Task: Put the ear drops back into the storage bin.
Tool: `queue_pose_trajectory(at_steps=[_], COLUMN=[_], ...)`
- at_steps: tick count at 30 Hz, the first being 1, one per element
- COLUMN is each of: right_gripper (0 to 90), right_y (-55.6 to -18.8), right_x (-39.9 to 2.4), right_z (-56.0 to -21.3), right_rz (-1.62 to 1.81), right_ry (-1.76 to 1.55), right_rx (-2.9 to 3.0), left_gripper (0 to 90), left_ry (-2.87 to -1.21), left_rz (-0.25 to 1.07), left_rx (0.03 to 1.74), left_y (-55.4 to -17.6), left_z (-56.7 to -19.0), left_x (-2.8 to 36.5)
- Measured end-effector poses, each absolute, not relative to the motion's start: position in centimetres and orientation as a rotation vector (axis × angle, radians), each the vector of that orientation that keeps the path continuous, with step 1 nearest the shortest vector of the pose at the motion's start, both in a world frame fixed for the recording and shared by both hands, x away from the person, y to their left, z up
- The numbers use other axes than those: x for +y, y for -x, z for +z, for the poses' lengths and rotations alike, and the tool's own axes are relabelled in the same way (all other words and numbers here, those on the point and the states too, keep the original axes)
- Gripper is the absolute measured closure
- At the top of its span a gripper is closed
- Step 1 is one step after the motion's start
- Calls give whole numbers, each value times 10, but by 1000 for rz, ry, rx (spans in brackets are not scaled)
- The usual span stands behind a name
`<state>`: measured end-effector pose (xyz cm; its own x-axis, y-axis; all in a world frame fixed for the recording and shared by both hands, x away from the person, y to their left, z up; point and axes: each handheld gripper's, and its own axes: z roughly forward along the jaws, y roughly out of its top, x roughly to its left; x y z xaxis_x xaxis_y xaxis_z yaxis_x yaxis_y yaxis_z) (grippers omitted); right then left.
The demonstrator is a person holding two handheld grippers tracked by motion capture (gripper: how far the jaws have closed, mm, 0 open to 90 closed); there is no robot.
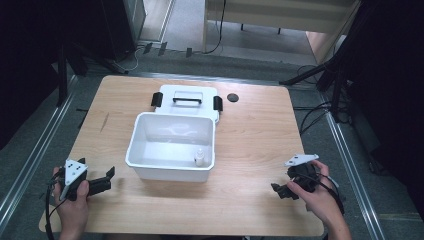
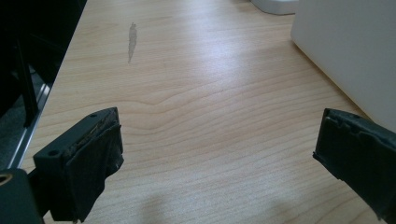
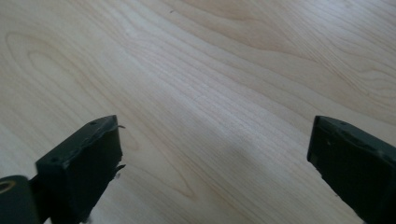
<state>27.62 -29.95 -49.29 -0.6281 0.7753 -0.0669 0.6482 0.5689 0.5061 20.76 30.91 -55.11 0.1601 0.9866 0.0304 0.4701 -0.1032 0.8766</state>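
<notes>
A white open box [image 1: 145,150] stands mid-table, and a small white bottle [image 1: 199,158] stands upright in its near right corner. Behind the box lies its lid [image 1: 186,92], with a black handle and black latches. My left gripper [image 1: 109,179] rests low at the table's near left, open, pointing toward the box. In the left gripper view its jaws [image 2: 217,140] stand wide apart over bare wood, with the box wall [image 2: 350,51] at the right. My right gripper [image 1: 279,191] sits near the front right, open. In its own view [image 3: 215,144] nothing lies between the jaws.
The wooden table [image 1: 250,140] has a small black round disc [image 1: 232,97] at the back, right of the lid. A grey smear [image 2: 132,41] marks the wood left of the box. Dark stands and cables surround the table on the floor.
</notes>
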Motion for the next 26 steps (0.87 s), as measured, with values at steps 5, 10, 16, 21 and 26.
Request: queue_pose_trajectory(at_steps=[5,10,16,21,26], right_gripper=[44,31,33,52,64], right_y=[-257,-238,-221,-217,-216], right_x=[-318,-333,-350,-355,-354], right_z=[-510,-524,-542,-542,-547], right_rz=[851,1037,1292,1389,1403], right_ry=[-1255,-1303,-1426,-1435,-1435], right_rx=[2376,2198,1948,1853,1840], left_gripper=[14,14,14,14,14], left_ry=[-1686,-1689,-1700,-1703,-1706], left_rz=[873,875,876,876,880], left_rx=[1408,1409,1407,1409,1414], left_y=[-207,-207,-208,-208,-208], left_z=[-551,-551,-551,-551,-551], left_x=[308,308,308,308,307])
